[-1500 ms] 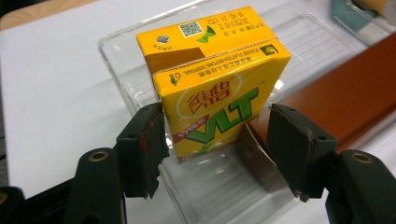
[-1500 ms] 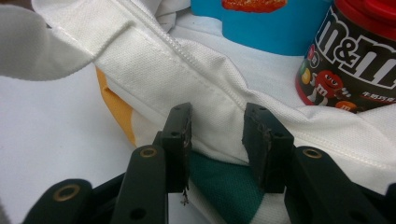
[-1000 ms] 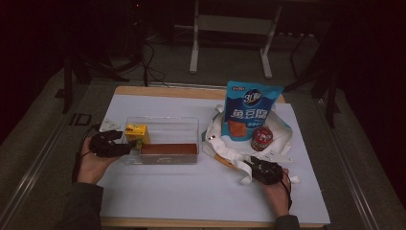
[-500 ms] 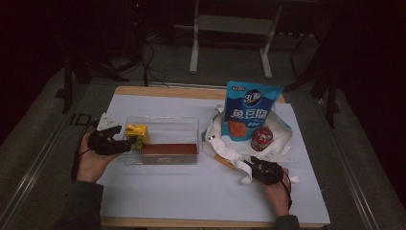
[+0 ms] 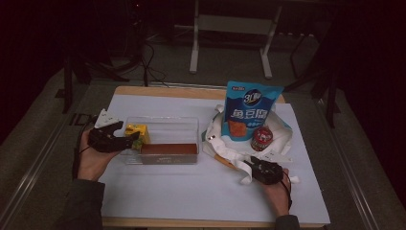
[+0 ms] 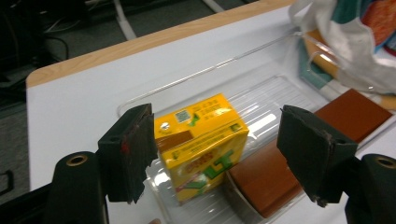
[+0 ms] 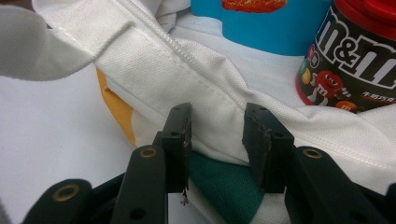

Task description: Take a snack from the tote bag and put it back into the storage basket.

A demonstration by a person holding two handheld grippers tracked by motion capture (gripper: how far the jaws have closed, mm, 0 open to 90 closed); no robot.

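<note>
The yellow drink carton (image 6: 201,140) is standing inside the clear plastic tray (image 5: 163,125), at the tray's left end, just beside the brown block (image 6: 266,172) that is lying in the same tray.

The left gripper (image 6: 219,154) is standing with its jaws wide; they have just been opening, and the carton is between them but no pad is pressing on it. The left pad is very near the carton's side, while the right pad is well apart from it, over the brown block.

As I judge it, if this gripper is drawing back crookedly, the near pad could be catching the carton and tipping it against the tray's wall.

The right gripper (image 7: 217,135), to the right of the tray, is having the hem of the white cloth bag (image 7: 224,93) between its half-open jaws; I cannot tell if the pads are pressing on it. A pull there could be knocking over the M&M's can (image 7: 355,56).
</note>
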